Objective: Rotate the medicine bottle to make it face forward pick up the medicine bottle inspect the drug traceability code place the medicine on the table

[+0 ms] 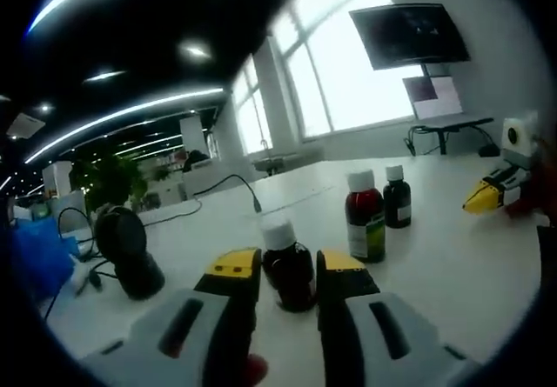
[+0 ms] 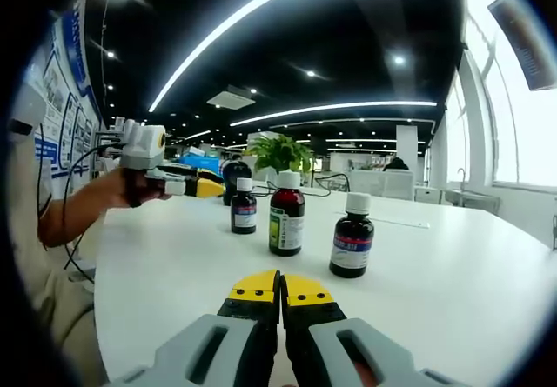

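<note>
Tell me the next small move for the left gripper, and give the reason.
Probably close the left gripper on the small bottle and turn it. The bottle stands upright on the white table between the open jaws, which flank it, though contact is unclear. Its label cannot be seen from here. The right gripper is shut and holds nothing, well short of the three bottles.

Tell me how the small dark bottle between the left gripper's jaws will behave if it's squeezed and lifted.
The small dark bottle looks rigid, so it should hold shape. Its smooth round body may slip or twist between the left gripper jaws. It stands upright and narrow, so a push might tip it.
</note>
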{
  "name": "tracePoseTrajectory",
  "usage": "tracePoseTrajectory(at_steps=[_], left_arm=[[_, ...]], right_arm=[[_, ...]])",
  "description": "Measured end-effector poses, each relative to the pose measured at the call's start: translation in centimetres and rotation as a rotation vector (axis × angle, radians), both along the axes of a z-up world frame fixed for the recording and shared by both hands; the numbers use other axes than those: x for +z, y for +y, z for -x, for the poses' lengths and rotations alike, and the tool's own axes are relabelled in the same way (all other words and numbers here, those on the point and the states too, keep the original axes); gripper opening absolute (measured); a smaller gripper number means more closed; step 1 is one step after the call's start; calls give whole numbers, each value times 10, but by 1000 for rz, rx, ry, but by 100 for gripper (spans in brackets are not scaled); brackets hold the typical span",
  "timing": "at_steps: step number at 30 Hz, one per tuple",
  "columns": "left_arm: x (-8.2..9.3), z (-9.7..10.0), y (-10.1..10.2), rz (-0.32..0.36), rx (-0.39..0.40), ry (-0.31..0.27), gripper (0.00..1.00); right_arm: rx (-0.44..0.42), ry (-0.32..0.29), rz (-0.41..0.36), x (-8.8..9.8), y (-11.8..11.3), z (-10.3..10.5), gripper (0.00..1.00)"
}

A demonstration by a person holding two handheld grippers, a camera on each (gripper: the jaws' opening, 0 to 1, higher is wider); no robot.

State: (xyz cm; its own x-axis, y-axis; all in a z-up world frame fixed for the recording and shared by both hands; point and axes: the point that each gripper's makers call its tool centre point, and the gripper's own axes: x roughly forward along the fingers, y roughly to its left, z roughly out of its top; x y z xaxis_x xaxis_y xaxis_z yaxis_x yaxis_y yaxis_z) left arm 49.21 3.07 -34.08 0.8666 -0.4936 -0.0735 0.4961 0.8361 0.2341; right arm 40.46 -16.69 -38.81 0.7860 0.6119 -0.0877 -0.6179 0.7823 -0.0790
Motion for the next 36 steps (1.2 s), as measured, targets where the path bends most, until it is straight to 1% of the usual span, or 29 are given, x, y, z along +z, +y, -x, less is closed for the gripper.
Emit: tracePoseTrajectory(at_steps=[6, 7, 11, 13, 15, 20, 22, 23, 24, 27, 29, 36], left_arm=[[1, -16, -4, 29, 26, -2, 21], [1, -19, -4, 38, 28, 5, 21], [2, -27, -6, 125, 40, 47, 21], [2, -29, -7, 133, 33, 57, 20], [0, -33, -6, 143, 43, 78, 20], [-1, -41, -1, 165, 68, 82, 20], [-3, -42, -4, 188, 53, 106, 20], [-4, -42, -6, 180, 39, 113, 19], [-4, -42, -7, 192, 39, 114, 19], [-4, -43, -9, 196, 33, 115, 17], [-3, -43, -9, 194, 42, 110, 13], [-4, -41, -8, 192, 44, 104, 12]], right_arm=[[-9, -4, 2, 0, -1, -1, 0], [-9, -5, 2, 0, -2, -1, 0], [-11, -8, 3, 1, -2, -1, 0], [-10, -13, 4, 1, -2, -1, 0], [-11, -17, 7, 2, -2, 0, 0], [-10, -23, 12, 2, -1, 0, 0], [-9, -24, 13, 2, -1, 0, 0], [-10, -25, 12, 2, -1, 0, 0], [-11, -27, 11, 2, -1, 0, 0], [-16, -35, 5, 4, -3, 0, 0], [-16, -33, 4, 4, -3, 0, 0], [-15, -34, 7, 4, -2, 0, 0]])
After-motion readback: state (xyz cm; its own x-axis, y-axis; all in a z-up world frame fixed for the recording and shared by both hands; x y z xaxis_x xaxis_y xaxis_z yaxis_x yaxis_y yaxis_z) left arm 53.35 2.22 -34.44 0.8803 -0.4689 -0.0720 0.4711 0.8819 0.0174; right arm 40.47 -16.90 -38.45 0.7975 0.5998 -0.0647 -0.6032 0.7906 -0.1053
